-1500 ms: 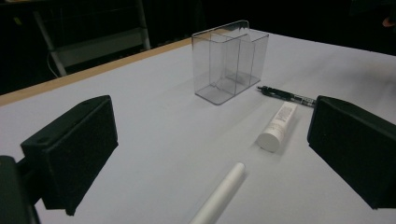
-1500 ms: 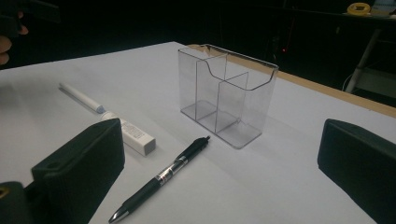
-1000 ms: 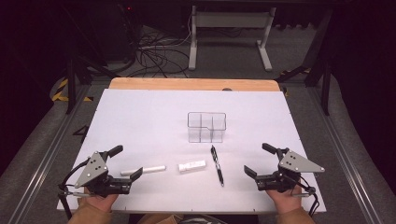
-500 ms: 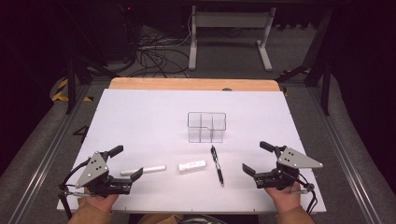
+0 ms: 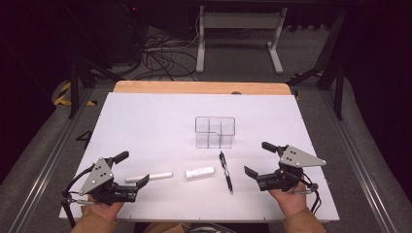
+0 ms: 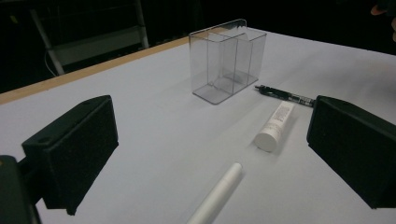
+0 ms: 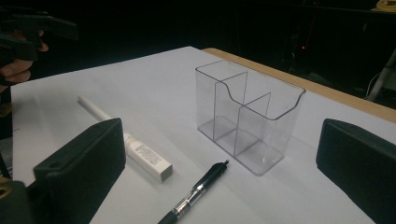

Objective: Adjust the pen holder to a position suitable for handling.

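high view, left gripper point(image 5: 127, 169): sits at the near left of the white table point(image 5: 145, 121), jaws spread wide, nothing in them. the white stick point(image 5: 149, 177) lies just past its tips, not touching.
high view, right gripper point(image 5: 259, 159): near right, jaws also wide apart and empty. the black pen point(image 5: 225, 172) lies just to its left, pointing away from the person.
high view, middle: a short white tube point(image 5: 199, 173) lies between the stick and the pen. the clear organizer point(image 5: 215, 132) stands upright behind all three, nothing in its compartments as far as i can see.
left gripper view: both black pads frame the stick point(image 6: 217, 193) low in the middle, with the tube point(image 6: 275, 126), pen point(image 6: 284, 95) and organizer point(image 6: 228, 59) farther off. the stick is between the jaw lines but apart from both.
right gripper view: the pen point(image 7: 196, 192) lies near the bottom between the pads, the organizer point(image 7: 250, 114) right behind it, the tube point(image 7: 144, 156) off by the left pad.
step in hand: looks like the very start to me, both tools lined up on their first pick, nothing lifted yet.
next move: my guess, drop the left one lower over the stick and close, or the right one on the pen. both are thin and flat on the table, so the jaws need to get right down to the surface.
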